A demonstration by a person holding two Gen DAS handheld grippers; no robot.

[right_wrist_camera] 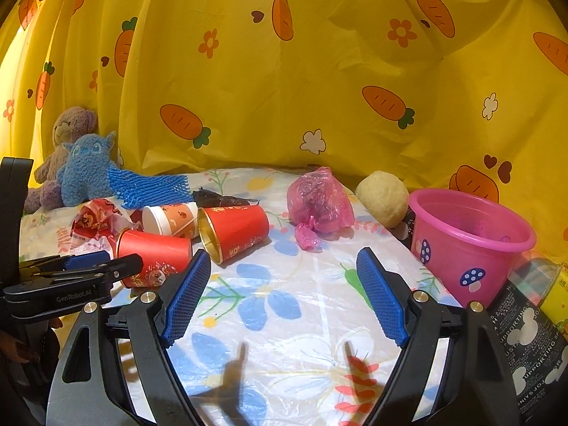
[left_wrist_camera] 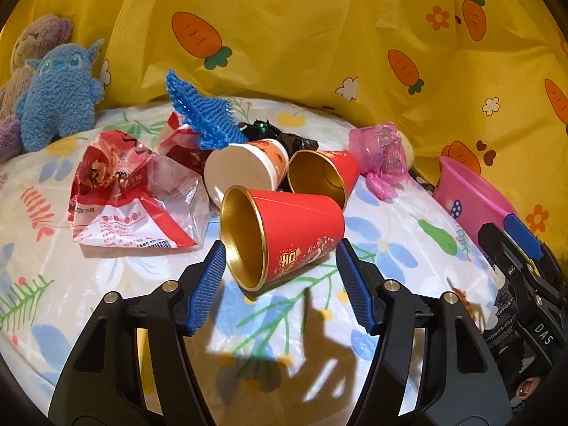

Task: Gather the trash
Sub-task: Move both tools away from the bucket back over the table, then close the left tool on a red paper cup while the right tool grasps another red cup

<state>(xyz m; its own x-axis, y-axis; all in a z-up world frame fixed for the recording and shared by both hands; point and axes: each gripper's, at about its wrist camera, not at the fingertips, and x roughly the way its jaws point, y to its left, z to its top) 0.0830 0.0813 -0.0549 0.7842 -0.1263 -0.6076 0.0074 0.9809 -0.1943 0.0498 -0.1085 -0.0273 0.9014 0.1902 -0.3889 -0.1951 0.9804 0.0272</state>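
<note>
In the left wrist view's lower centre, a red paper cup (left_wrist_camera: 284,238) lies tipped on the worktop (left_wrist_camera: 106,284) between the left hand-held gripper (left_wrist_camera: 280,277)'s half-open jaws, pads not touching. The right hand-held gripper (right_wrist_camera: 284,298) stands wide, empty.

Three tipped cups (right_wrist_camera: 198,234) lie left of the bucket (right_wrist_camera: 472,245), bag (right_wrist_camera: 319,202) between.

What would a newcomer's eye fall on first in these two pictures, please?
Probably the bright yellow carrot-print curtain filling the whole background. Next, the heap of litter on the flowered tablecloth: tipped red paper cups with gold insides, the nearest one lying between the open left gripper pads, beside a crumpled red-and-clear snack bag. A pink plastic bucket with mushroom prints stands at the right edge.
</note>
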